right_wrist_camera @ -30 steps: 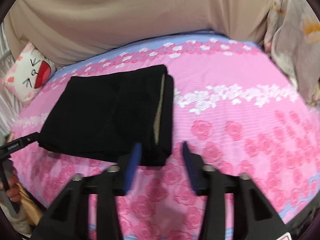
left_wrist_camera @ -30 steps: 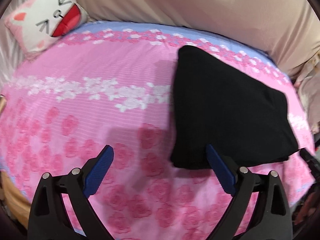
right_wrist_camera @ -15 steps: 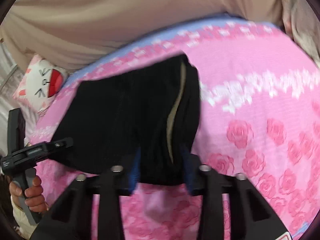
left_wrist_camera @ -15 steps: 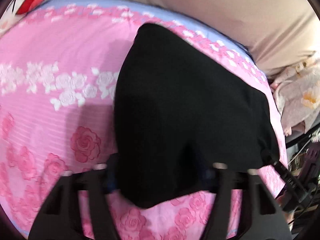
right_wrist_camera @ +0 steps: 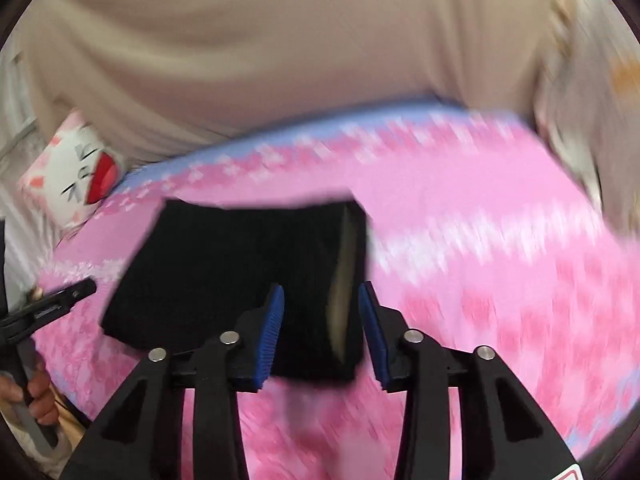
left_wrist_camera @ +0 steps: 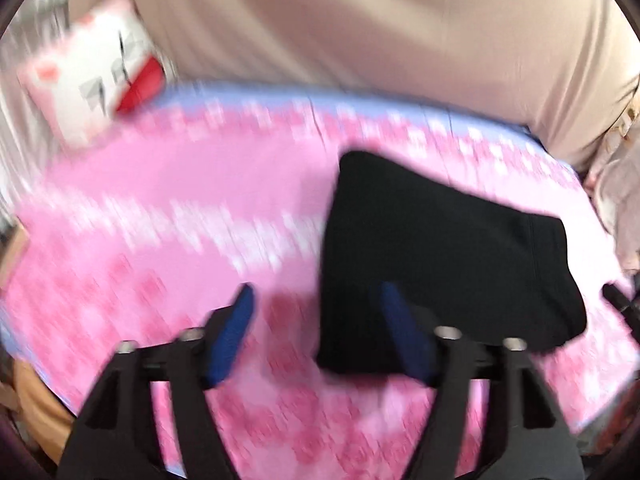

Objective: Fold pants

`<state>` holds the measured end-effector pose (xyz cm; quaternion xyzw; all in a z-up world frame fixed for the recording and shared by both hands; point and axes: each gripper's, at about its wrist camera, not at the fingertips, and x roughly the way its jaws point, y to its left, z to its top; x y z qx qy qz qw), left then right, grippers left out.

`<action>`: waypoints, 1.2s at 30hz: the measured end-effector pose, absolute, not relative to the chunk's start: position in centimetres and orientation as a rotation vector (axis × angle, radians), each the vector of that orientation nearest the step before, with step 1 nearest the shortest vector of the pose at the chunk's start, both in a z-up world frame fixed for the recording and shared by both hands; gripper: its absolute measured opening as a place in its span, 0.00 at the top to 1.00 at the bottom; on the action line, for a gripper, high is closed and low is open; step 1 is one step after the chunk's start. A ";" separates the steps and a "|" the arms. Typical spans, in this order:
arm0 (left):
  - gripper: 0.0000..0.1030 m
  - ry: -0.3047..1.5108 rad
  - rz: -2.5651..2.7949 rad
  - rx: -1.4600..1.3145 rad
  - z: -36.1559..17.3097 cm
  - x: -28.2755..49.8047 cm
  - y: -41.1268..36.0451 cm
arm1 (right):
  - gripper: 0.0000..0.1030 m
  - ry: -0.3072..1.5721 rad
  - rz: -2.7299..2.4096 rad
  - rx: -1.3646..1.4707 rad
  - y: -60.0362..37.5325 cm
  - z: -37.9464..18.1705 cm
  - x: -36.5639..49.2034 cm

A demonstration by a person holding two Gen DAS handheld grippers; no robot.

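Right-wrist view shows the folded black fabric pants [right_wrist_camera: 240,276] flat on the pink rose-print bedsheet [right_wrist_camera: 500,280], apparently finished, so both empty spread-fingered grippers, right gripper [right_wrist_camera: 321,330] and left gripper [left_wrist_camera: 316,334], need only withdraw.

My left gripper [left_wrist_camera: 316,332] and right gripper [right_wrist_camera: 322,330] are black plastic frames with silver screws and ribbed blue pads [right_wrist_camera: 272,332]; my hand [right_wrist_camera: 38,396] shows bare skin.

Black pants [left_wrist_camera: 440,256] lie folded into a compact, flat rectangle on a pink floral bed sheet [left_wrist_camera: 168,200], pale lining showing along one edge.
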<state>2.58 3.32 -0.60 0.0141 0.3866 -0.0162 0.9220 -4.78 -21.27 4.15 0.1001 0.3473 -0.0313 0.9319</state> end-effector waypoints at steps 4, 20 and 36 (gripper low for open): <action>0.20 0.709 0.034 0.124 0.1 3.9 1.0 | 0.90 0.741 0.034 0.080 -17.5 4.5 1.1; 0.16 0.789 0.151 0.156 -3.7 6.0 4.2 | 1.00 0.902 0.195 0.059 -9.7 0.3 12.1; 0.15 0.819 0.188 0.170 -4.5 6.4 6.5 | 0.99 0.989 0.179 -0.122 -1.3 -2.9 19.8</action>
